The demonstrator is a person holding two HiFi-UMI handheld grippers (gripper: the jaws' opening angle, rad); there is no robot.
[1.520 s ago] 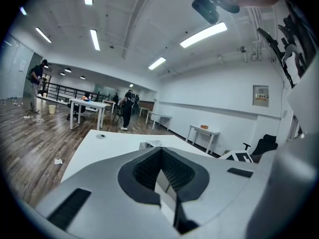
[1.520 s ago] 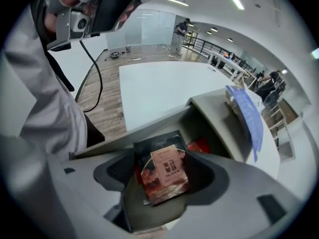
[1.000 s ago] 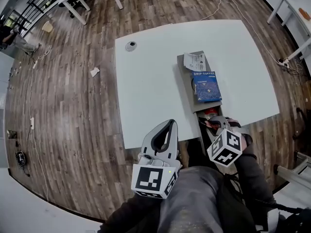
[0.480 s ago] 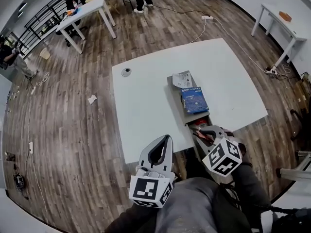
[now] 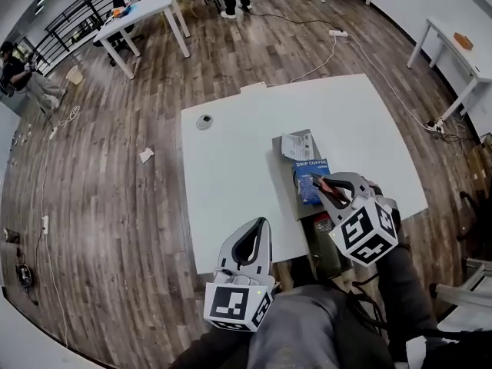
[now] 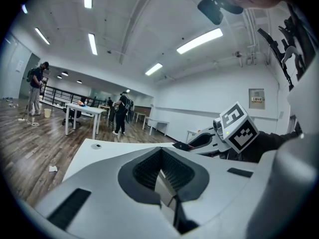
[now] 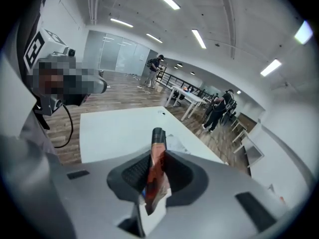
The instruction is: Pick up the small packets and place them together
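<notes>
"While the right gripper [image 7: 158, 156] hangs over the table, what sits between its jaws?"

"A small flat red-and-orange foil packet [image 7: 156, 176]. It is pinched on edge between the pads, and its dark top end pokes out past the tips."

"And just beyond it?"

"From the head view, the tips overlap a blue cardboard box [image 5: 305, 183] printed 'DRIP COFFEE'. Past that lies a white printed flat pouch [image 5: 297, 146]. Both rest on a grey rectangular tray [image 5: 282, 177] on the white tabletop [image 5: 223, 175]."

"The left gripper [image 6: 160, 153]?"

"Its jaws are pressed together on nothing. It is well to the left of the right one, by the table's near edge. Far ahead of it a small round grey disc [image 5: 204, 121] sits on the tabletop."
</notes>
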